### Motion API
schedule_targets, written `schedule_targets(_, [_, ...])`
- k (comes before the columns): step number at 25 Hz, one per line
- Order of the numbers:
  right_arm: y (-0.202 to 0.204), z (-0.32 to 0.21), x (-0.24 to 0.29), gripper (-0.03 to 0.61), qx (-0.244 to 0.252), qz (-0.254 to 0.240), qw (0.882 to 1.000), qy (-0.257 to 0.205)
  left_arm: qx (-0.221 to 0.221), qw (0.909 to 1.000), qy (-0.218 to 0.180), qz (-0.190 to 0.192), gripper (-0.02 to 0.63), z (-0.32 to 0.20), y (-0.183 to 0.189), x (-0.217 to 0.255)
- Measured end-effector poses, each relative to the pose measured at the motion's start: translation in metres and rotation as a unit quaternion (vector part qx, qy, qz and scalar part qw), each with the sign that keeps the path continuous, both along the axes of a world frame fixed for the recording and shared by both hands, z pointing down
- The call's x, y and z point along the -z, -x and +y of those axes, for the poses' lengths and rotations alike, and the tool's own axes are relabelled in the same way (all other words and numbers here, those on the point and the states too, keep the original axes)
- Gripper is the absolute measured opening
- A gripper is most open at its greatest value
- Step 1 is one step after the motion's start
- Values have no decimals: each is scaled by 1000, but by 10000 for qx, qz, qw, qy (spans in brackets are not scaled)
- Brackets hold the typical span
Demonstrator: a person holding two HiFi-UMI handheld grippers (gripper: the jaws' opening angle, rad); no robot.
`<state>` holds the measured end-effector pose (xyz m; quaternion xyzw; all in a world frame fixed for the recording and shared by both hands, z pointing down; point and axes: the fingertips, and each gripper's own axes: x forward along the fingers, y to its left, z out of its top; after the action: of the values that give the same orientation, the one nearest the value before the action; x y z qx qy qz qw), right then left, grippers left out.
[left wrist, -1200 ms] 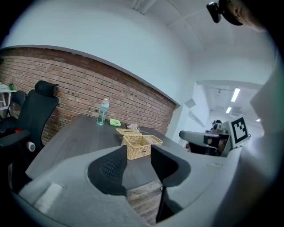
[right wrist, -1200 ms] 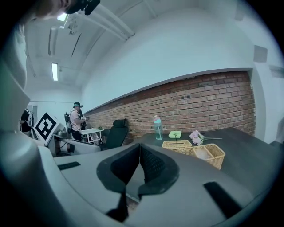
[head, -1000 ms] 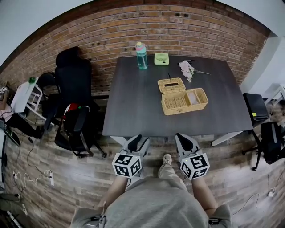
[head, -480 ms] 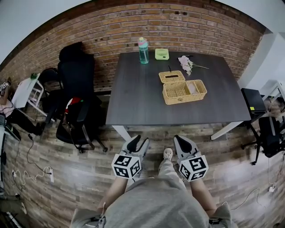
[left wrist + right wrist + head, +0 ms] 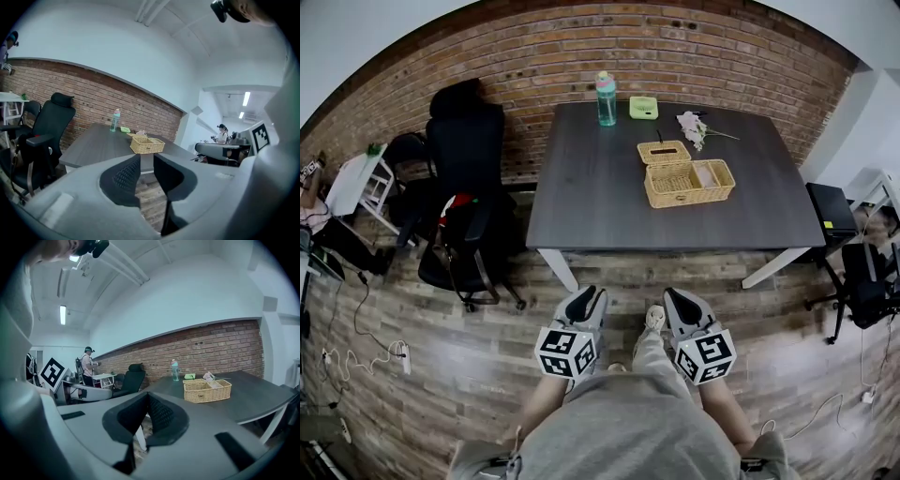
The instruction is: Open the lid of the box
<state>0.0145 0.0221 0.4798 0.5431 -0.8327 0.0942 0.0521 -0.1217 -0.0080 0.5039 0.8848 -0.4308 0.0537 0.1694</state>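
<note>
The wicker box (image 5: 689, 183) stands on the dark table (image 5: 591, 197), right of centre, its lid (image 5: 664, 152) flipped back behind it and the inside showing. It also appears far ahead as the box (image 5: 147, 145) in the left gripper view and the box (image 5: 207, 390) in the right gripper view. Both grippers hang low in front of my body, over the wooden floor and well short of the table. The jaws of the left gripper (image 5: 589, 298) (image 5: 146, 164) are closing, with a narrow gap and nothing between them. The right gripper (image 5: 680, 302) (image 5: 149, 401) is shut and empty.
A teal bottle (image 5: 606, 98), a green container (image 5: 643, 108) and pink flowers (image 5: 691, 127) sit at the table's far edge by the brick wall. Black office chairs (image 5: 469, 150) (image 5: 473, 253) stand left of the table. A white side table (image 5: 352, 192) is further left. Cables lie on the floor.
The table and box have drifted further from me in the head view, as I step back. Both grippers stay low by my body.
</note>
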Motion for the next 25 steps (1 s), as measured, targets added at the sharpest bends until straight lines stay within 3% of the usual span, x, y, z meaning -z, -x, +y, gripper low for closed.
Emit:
schedule_targets(9, [3, 15, -4, 3, -35, -36, 10000, 34, -20, 10000, -53, -54, 31, 14, 3, 1])
schedule_targets(25, [-5, 10, 2, 0, -218, 126, 9996, -119, -67, 9998, -108, -124, 25, 13, -1, 5])
